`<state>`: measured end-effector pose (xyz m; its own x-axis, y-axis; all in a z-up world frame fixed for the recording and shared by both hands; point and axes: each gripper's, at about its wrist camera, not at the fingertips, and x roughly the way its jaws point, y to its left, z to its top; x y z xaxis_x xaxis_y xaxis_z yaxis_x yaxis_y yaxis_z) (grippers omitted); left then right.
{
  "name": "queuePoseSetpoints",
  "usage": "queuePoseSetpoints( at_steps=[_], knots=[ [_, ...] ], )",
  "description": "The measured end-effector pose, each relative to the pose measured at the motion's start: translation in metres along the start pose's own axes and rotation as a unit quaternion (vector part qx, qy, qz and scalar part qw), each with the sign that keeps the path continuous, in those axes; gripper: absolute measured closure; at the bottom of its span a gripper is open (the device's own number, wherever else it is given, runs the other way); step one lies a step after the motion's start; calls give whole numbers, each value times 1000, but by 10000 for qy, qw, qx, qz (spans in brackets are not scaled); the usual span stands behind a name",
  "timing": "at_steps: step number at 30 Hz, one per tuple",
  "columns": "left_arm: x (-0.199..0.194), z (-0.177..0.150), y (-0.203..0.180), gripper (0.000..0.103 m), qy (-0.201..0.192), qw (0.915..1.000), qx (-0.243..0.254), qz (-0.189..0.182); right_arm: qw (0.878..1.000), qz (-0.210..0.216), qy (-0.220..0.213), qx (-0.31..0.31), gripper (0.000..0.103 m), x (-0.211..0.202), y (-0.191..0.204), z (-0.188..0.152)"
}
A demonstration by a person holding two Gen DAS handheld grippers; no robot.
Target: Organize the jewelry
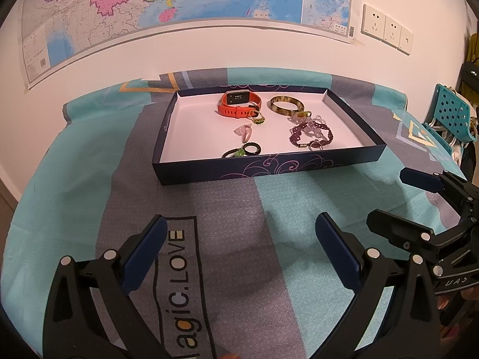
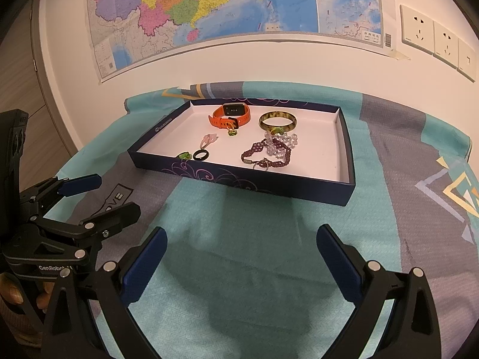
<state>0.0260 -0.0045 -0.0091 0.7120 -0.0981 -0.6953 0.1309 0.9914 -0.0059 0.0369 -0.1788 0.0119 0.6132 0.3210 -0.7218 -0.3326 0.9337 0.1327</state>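
A dark blue shallow box (image 1: 209, 170) (image 2: 269, 185) with a white floor sits on the cloth-covered table. Inside lie an orange smartwatch (image 1: 239, 104) (image 2: 230, 115), a brown-yellow bangle (image 1: 286, 105) (image 2: 277, 120), a purple beaded bracelet (image 1: 311, 136) (image 2: 266, 154) tangled with clear beads, a pink pendant (image 1: 245, 130) (image 2: 209, 139), a black ring (image 1: 252, 149) (image 2: 200, 155) and a green charm (image 1: 238, 152) (image 2: 185, 155). My left gripper (image 1: 239, 248) (image 2: 98, 193) is open and empty, short of the box. My right gripper (image 2: 241, 257) (image 1: 398, 197) is open and empty beside it.
A teal and grey patterned cloth (image 1: 233, 269) covers the table. A map (image 1: 149, 6) hangs on the white wall behind, with wall sockets (image 1: 386, 28) to its right. A teal perforated rack (image 1: 449, 113) stands at the far right.
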Motion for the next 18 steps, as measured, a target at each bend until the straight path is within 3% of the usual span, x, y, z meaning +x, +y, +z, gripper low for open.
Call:
queuePoseSetpoints(
  at_steps=[18],
  knots=[
    [0, -1, -2, 5, -10, 10000, 45, 30, 10000, 7, -29, 23, 6, 0, -1, -2]
  ],
)
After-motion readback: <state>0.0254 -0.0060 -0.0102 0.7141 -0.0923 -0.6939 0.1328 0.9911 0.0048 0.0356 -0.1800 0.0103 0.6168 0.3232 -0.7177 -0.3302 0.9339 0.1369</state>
